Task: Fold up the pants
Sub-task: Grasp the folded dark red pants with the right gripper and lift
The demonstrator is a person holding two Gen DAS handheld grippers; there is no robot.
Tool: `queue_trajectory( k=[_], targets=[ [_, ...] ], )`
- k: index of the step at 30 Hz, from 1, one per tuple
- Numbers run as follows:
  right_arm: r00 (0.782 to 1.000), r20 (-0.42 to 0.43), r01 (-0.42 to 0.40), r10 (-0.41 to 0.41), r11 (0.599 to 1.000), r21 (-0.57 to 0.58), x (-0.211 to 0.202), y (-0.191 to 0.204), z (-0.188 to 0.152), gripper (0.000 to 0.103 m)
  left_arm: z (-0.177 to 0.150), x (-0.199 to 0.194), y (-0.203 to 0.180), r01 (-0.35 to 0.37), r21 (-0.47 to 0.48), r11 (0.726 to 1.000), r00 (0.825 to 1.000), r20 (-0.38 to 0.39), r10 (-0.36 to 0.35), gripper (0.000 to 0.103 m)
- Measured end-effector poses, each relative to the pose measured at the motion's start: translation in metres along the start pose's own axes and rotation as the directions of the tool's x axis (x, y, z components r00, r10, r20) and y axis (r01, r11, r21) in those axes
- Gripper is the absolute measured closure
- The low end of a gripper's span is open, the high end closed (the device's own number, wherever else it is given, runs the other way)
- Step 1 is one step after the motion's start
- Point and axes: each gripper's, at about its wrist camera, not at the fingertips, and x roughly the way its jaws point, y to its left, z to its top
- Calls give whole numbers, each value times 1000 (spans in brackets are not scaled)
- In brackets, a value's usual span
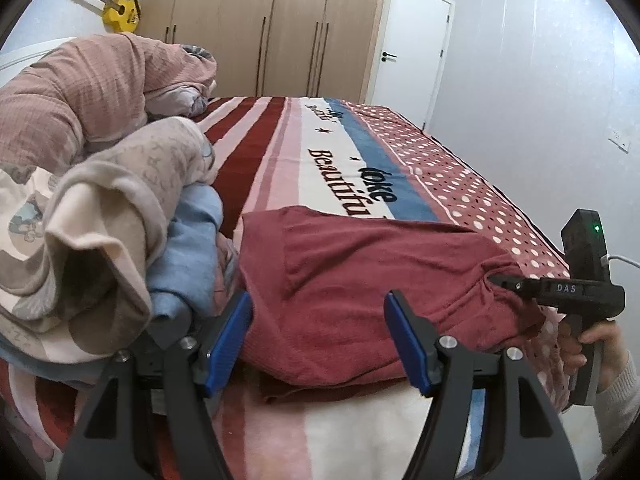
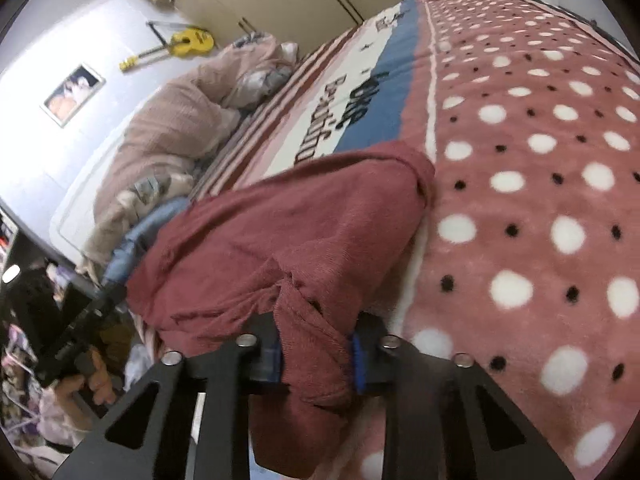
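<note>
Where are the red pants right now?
The red pants lie on the striped blanket near the bed's edge, right of the clothes pile; the right tool pinches one corner.

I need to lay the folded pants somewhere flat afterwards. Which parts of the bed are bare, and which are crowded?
Free: the polka-dot blanket strip beside the dark red pants, and the striped, lettered middle beyond them towards the wardrobe. Crowded: the pink quilt and the beige and blue clothes pile by the open left gripper.
</note>
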Motion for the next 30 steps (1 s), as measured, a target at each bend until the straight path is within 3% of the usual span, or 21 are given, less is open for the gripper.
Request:
queue_trajectory(
  k=[9,16,20,24,27,30],
  targets=[
    [993,101,68,-67,998,2,-47,-4,-5,88,2,2,-13,61,6,998,998,-11,-61,38],
    [982,98,158,-162,987,39,-95,-38,-12,87,6,24,-27,148,-24,989,987,-64,-149,38],
    [982,37,186,-187,982,45,-99,-44,-17,63,15,41,-31,189,-33,981,977,-94,-191,38],
    [979,102,171,-174,984,40,-129,-42,-11,41,21,59,-27,188,-44,981,973,-129,-192,38],
    [977,146,149,-155,988,49,-141,-42,0,36,22,79,-21,273,-104,957,941,-180,-288,38],
    [976,119,176,-182,983,59,-125,-47,8,36,16,102,-16,316,-178,932,906,-236,-353,38]
  ],
)
